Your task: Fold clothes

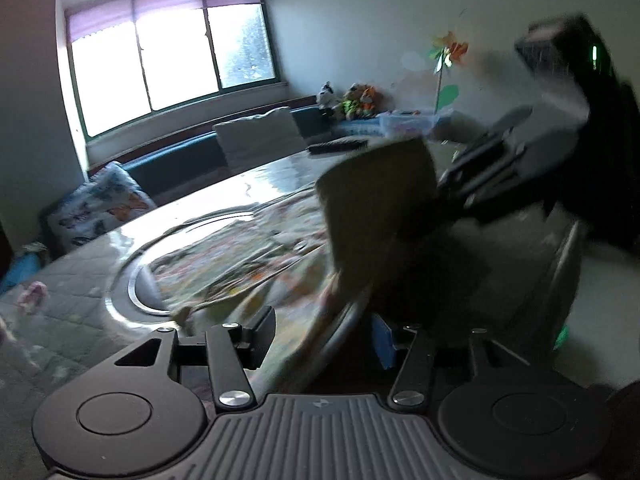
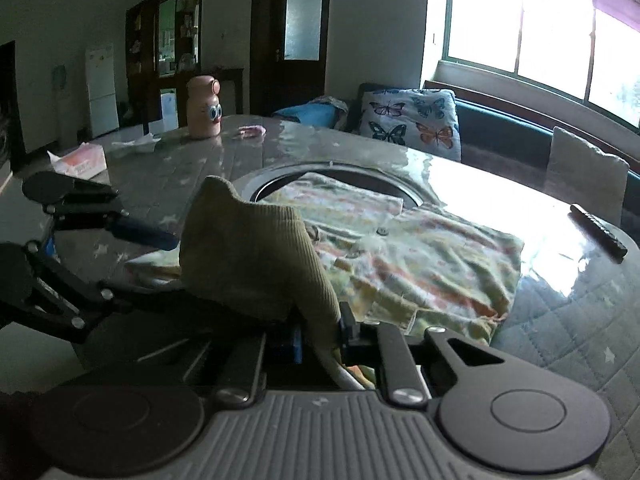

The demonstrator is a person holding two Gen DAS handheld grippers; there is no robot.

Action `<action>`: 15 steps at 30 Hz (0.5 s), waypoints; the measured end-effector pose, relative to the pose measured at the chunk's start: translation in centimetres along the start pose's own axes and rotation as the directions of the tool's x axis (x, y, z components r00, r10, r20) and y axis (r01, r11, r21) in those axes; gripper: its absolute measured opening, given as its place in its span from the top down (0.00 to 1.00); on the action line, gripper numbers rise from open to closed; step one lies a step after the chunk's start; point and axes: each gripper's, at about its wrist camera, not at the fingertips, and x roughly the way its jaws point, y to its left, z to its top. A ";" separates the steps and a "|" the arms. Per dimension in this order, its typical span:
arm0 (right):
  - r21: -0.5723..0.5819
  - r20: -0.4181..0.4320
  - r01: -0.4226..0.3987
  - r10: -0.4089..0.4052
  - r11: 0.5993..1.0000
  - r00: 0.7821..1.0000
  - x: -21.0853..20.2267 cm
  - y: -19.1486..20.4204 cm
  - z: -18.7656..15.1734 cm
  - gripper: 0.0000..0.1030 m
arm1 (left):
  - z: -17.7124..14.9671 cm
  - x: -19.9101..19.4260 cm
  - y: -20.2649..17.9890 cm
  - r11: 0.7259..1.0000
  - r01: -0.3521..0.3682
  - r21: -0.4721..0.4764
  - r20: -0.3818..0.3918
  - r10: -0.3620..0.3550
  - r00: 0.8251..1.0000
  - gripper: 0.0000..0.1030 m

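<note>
A floral-print garment [image 2: 420,256] lies spread on the round table, partly over the inset turntable ring [image 2: 280,178]; it also shows in the left wrist view [image 1: 248,256]. An olive ribbed cuff or collar [image 2: 248,256] of the garment stands up between the two grippers; it shows blurred in the left wrist view [image 1: 376,208]. My right gripper [image 2: 320,340] is shut on the garment's near edge beside the olive cuff. My left gripper [image 1: 320,336] is shut on the garment's edge. The left gripper shows at the left of the right wrist view [image 2: 92,220]; the right gripper shows at upper right of the left wrist view [image 1: 520,152].
On the table: a pink bottle with cartoon eyes [image 2: 203,107], a tissue pack [image 2: 78,162], a dark remote [image 2: 598,232]. A bench with a butterfly cushion [image 2: 412,120] and a white chair back [image 2: 584,176] stand behind the table. Stuffed toys [image 1: 352,100] sit by the far wall.
</note>
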 end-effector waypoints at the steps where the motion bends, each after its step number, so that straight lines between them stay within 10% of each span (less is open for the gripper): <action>1: 0.004 0.003 0.003 -0.003 1.000 1.000 0.0 -0.1 0.1 0.86 | -0.3 -0.1 0.0 1.000 -0.018 0.013 -0.003 0.018 1.000 0.47; 15: 0.039 0.062 0.034 -0.036 0.999 0.997 -1.3 0.3 -0.1 0.90 | -0.9 0.0 0.6 0.993 -0.099 0.070 -0.007 0.100 0.995 0.89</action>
